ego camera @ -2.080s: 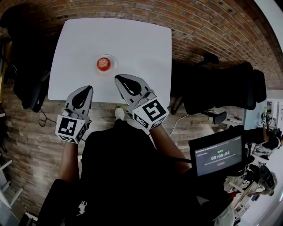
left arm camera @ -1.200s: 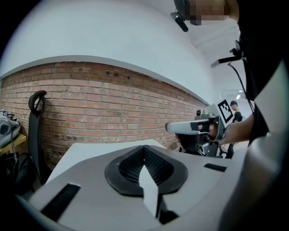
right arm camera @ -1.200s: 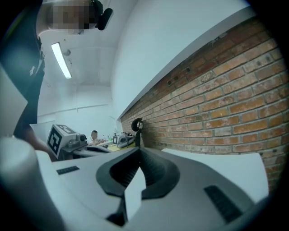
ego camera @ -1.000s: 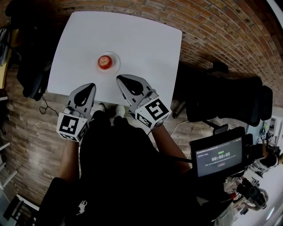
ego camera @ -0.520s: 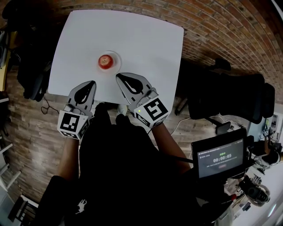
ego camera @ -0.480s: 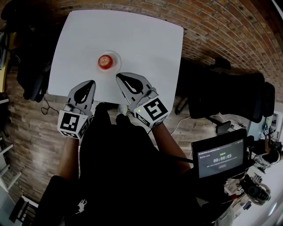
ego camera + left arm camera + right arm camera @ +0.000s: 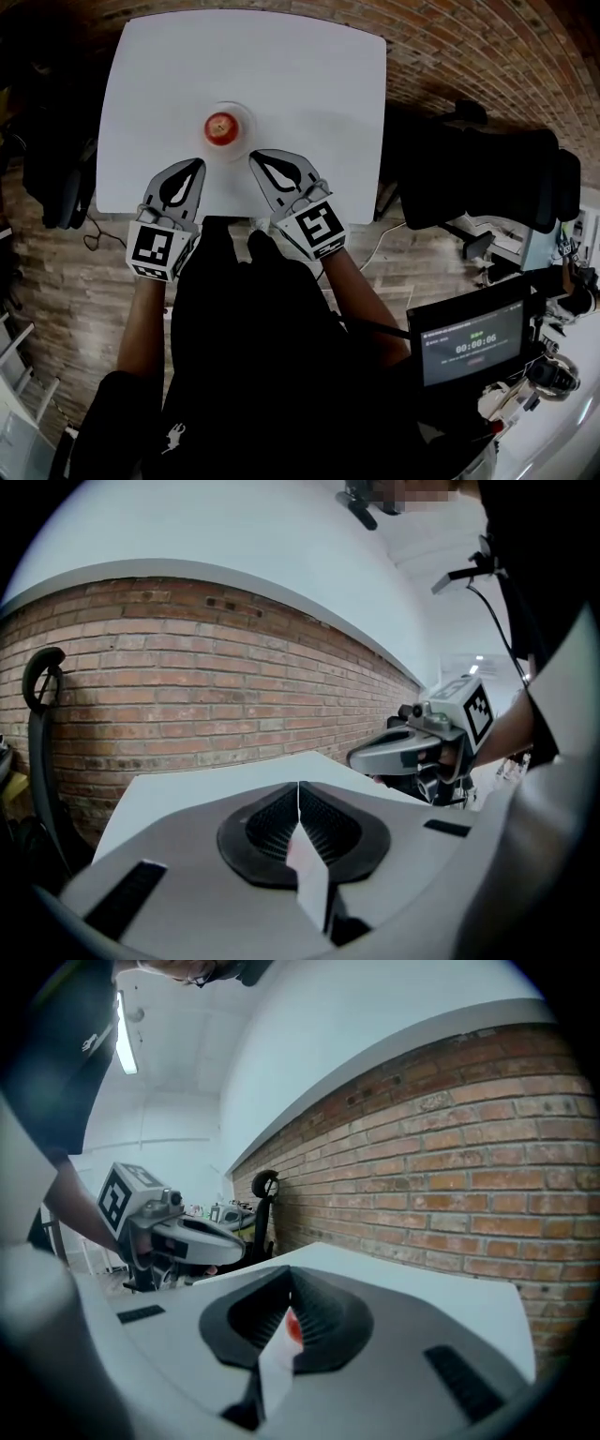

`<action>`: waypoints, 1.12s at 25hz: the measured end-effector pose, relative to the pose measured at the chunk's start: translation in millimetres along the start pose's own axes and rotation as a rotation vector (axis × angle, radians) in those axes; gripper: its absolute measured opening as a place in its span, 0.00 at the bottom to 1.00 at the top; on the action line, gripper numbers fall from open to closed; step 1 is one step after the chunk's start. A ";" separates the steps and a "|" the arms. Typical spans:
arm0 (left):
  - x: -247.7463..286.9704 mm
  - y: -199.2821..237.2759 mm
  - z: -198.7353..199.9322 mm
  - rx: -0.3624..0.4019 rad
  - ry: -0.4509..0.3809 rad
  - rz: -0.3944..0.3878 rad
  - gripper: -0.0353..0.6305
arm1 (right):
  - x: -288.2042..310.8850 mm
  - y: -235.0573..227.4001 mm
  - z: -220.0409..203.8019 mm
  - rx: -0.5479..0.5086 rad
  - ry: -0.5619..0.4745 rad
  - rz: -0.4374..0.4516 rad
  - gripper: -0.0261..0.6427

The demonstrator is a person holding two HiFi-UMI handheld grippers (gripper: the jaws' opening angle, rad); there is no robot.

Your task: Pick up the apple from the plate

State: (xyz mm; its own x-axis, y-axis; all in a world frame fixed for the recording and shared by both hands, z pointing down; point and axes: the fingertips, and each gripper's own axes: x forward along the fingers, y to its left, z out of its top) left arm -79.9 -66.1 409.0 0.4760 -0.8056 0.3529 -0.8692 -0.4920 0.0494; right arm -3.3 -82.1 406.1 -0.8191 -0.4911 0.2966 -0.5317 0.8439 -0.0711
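A red apple [image 7: 220,126] sits on a small pale plate [image 7: 240,117] near the middle of the white table [image 7: 309,84]. My left gripper [image 7: 196,163] hovers over the table's near edge, just short and left of the plate, jaws shut and empty. My right gripper [image 7: 254,155] is beside it, tips close to the plate's near right rim, also shut and empty. In the right gripper view a red sliver of the apple [image 7: 293,1327] shows behind the closed jaws, and the left gripper [image 7: 202,1234] is at the left. The left gripper view shows the right gripper [image 7: 361,757] at the right.
A brick wall [image 7: 450,47] runs behind the table. Black office chairs [image 7: 487,173] stand to the right, and a dark chair [image 7: 52,178] is at the left. A small screen [image 7: 472,342] with a timer is at lower right. The floor is wood planks.
Both grippers have sunk and pushed forward over the table's near edge, ending closer to the plate. The apple and plate have not moved. Both pairs of jaws stayed shut.
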 end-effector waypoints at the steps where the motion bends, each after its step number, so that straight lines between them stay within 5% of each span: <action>1: 4.0 1.7 -2.7 0.013 0.008 -0.007 0.06 | 3.6 -0.9 -3.1 0.002 0.009 -0.004 0.05; 10: 30.2 11.0 -25.5 -0.003 0.031 -0.099 0.06 | 23.0 -1.7 -17.4 0.021 0.044 -0.051 0.05; 28: 74.5 30.9 -73.9 0.038 0.119 -0.152 0.07 | 51.0 -11.1 -39.1 0.050 0.107 -0.085 0.05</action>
State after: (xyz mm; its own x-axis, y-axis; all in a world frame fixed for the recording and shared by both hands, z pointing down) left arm -81.2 -116.9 505.9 0.5803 -0.6776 0.4518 -0.7818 -0.6188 0.0761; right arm -30.8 -108.1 459.2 -0.7444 -0.5322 0.4032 -0.6105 0.7871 -0.0880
